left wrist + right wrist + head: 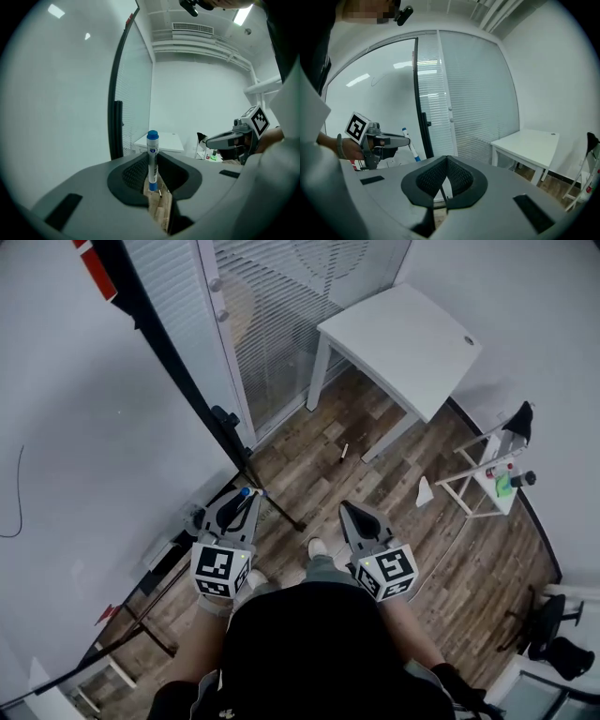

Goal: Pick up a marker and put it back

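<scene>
A white marker with a blue cap (pixel 152 159) stands upright between the jaws of my left gripper (pixel 153 180), which is shut on it. In the head view that left gripper (pixel 240 505) is held beside the whiteboard (pixel 94 456), the marker's blue tip (pixel 245 491) showing at its nose. The right gripper view shows the same marker (pixel 410 145) sticking out of the left gripper (pixel 404 139). My right gripper (pixel 446 185) is shut with nothing between its jaws; in the head view the right gripper (pixel 359 518) hangs over the wooden floor.
A white table (pixel 403 338) stands ahead by the blinds (pixel 291 306). A black whiteboard stand leg (pixel 277 507) runs across the floor near my left gripper. A small white rack with items (pixel 497 474) is at the right wall. A black chair (pixel 553 634) is at the lower right.
</scene>
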Available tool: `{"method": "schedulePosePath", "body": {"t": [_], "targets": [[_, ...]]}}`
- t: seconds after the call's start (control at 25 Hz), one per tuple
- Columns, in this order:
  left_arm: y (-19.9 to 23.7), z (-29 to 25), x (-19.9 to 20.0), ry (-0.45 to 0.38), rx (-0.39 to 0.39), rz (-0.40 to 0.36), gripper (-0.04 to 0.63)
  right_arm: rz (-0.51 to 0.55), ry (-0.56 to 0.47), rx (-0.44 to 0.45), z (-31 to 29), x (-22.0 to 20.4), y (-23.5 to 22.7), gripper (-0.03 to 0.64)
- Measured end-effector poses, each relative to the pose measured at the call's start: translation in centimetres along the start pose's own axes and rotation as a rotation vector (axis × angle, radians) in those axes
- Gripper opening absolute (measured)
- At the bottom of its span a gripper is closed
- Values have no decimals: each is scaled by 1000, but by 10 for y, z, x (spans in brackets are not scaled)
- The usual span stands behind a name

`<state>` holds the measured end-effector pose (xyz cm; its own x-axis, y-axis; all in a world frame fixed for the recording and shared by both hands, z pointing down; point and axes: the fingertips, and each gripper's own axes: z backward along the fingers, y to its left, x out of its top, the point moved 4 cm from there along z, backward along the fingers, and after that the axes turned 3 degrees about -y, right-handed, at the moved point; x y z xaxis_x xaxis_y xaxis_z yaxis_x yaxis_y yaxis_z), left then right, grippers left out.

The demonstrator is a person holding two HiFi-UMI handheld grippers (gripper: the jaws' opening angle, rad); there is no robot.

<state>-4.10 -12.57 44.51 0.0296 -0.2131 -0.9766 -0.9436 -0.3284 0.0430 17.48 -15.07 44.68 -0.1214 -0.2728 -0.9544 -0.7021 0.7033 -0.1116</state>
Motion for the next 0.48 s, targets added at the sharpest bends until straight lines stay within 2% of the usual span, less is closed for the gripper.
{"method": "schedulePosePath", "body": {"t": [0.48], "targets": [[62, 68, -10, -8, 279, 57, 78, 59, 25, 245, -69, 12, 54, 28]]}}
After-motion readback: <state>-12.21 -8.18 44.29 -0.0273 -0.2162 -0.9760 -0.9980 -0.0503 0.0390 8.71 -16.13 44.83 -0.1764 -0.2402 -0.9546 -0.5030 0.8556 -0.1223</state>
